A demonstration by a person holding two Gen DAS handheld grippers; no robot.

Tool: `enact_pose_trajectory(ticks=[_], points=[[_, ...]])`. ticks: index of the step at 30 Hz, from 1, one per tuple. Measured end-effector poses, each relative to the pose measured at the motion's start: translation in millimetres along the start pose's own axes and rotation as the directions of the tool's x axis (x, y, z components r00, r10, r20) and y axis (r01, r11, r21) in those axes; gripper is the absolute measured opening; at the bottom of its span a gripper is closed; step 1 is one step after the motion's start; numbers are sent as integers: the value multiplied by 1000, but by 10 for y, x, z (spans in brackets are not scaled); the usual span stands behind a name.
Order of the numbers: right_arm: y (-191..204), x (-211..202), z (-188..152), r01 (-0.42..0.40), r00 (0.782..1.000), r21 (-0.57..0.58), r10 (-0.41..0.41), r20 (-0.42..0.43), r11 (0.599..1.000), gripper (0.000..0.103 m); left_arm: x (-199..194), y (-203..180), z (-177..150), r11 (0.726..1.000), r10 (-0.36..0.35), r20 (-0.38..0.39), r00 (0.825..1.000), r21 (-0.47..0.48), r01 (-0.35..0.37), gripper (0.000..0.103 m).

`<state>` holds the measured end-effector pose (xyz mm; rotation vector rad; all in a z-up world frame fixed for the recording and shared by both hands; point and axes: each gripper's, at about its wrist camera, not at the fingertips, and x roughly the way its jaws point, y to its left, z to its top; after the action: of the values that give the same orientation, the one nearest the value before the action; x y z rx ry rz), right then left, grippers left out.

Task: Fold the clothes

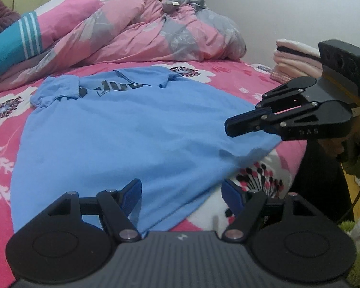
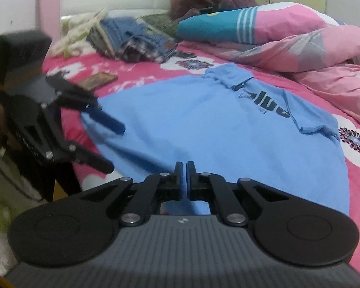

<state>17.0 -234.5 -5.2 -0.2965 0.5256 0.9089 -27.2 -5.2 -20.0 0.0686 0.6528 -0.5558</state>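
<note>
- The blue T-shirt lies flat on the flowered bedsheet, printed side up, one sleeve already folded in; its hem is nearest our fingers.
- Our left gripper hangs spread over the hem corner, touching nothing.
- Our right gripper is pressed together, apparently empty, above the other hem side.
- We judge both should pinch the hem corners evenly, then carry them toward the collar.
</note>
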Motion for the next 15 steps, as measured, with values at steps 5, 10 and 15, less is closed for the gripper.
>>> enact_pose_trajectory(ticks=[5, 10, 15], points=[[-180, 91, 11, 10, 1000, 47, -10, 0, 999, 1, 95, 90, 19, 999, 17, -19, 1000, -31, -17, 74], [-253, 77, -30, 27, 1000, 100, -27, -6, 995, 4, 158, 107, 24, 1000, 10, -33, 999, -24, -11, 74], [-95, -75, -142, -14, 1000, 67, 14, -3, 998, 27, 249, 137, 15, 999, 13, -49, 999, -33, -14, 74]])
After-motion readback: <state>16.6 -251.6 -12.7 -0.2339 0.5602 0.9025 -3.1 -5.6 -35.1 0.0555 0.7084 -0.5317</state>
